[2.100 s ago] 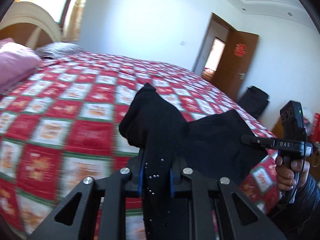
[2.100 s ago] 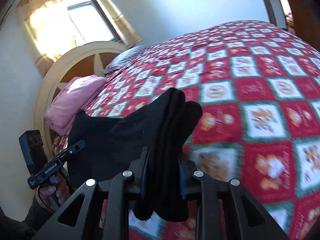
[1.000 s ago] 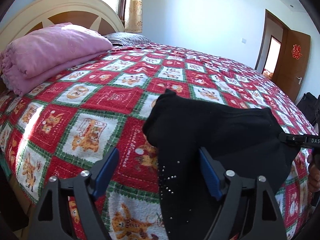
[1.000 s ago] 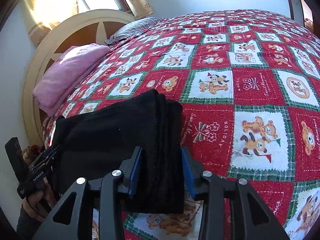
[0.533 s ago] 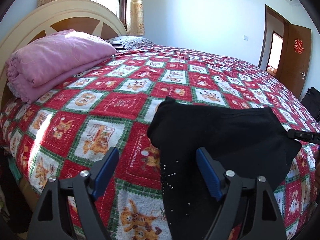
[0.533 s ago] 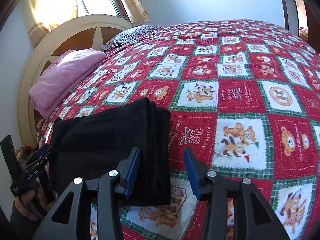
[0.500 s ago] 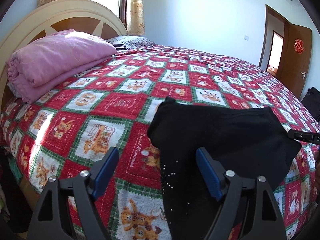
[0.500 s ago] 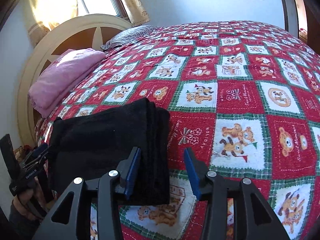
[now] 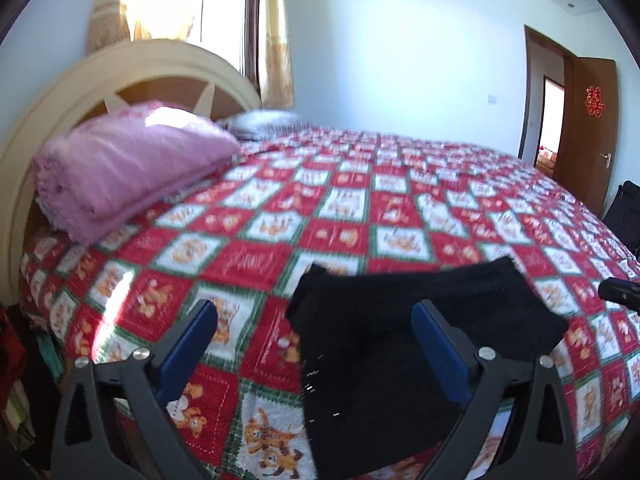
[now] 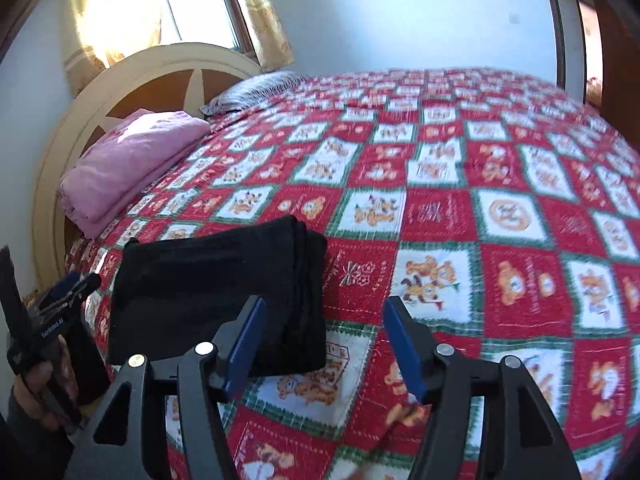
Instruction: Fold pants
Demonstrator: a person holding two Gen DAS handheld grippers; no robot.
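Observation:
The black pants (image 9: 404, 344) lie folded in a flat stack on the red, white and green bedspread (image 9: 320, 216) near the bed's front edge. My left gripper (image 9: 316, 344) is open and empty, raised a little behind the stack. In the right wrist view the pants (image 10: 216, 292) lie to the left of my right gripper (image 10: 324, 340), which is open and empty above the bedspread (image 10: 480, 216). The left gripper also shows in the right wrist view (image 10: 60, 296), held at the stack's left side. The right gripper's tip (image 9: 618, 294) shows at the left wrist view's right edge.
A folded pink blanket (image 9: 128, 168) lies by the cream and wood headboard (image 9: 120, 76), with a striped pillow (image 10: 256, 92) beside it. An open brown door (image 9: 588, 128) and a black bag (image 9: 624, 216) stand at the far right. A bright window (image 10: 192, 8) is behind the headboard.
Both grippers let go of the pants, opened wide and drew back and up. The folded stack stays flat on the bedspread.

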